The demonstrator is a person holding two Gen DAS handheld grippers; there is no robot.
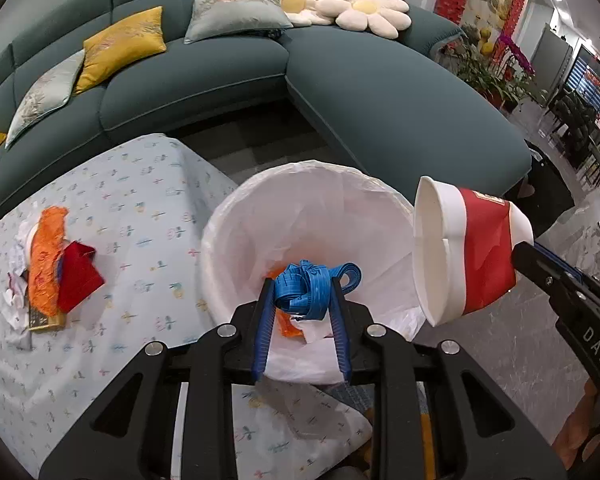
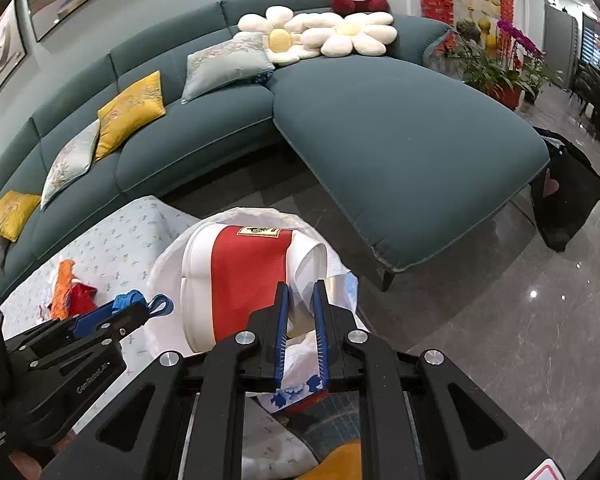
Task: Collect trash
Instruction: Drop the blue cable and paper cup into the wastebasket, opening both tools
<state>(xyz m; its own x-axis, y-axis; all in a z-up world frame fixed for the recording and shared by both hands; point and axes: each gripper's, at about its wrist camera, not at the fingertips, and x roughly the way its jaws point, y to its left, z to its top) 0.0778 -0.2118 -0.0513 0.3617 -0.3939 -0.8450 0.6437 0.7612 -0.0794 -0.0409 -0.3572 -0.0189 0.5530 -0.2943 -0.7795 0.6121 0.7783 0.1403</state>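
A white-lined trash bin (image 1: 332, 208) stands beside the table. My left gripper (image 1: 301, 292) hovers over its opening, shut on a bundled blue measuring tape (image 1: 320, 276). To the right, my right gripper (image 1: 520, 254) holds a crushed red-and-white paper cup (image 1: 460, 248) at the bin's rim. In the right wrist view, the right gripper (image 2: 301, 286) is shut on the cup's (image 2: 248, 276) thin wall above the bin (image 2: 168, 256). The left gripper (image 2: 128, 312) with the tape (image 2: 132, 300) is at the left. An orange scrap (image 1: 288, 326) lies inside the bin.
A table with a floral cloth (image 1: 120, 200) sits left of the bin and carries orange crumpled paper (image 1: 48, 256), a red piece (image 1: 78, 280) and white tissue. A teal sofa (image 1: 380, 92) curves behind. A black bag (image 2: 568, 192) stands on the glossy floor at the right.
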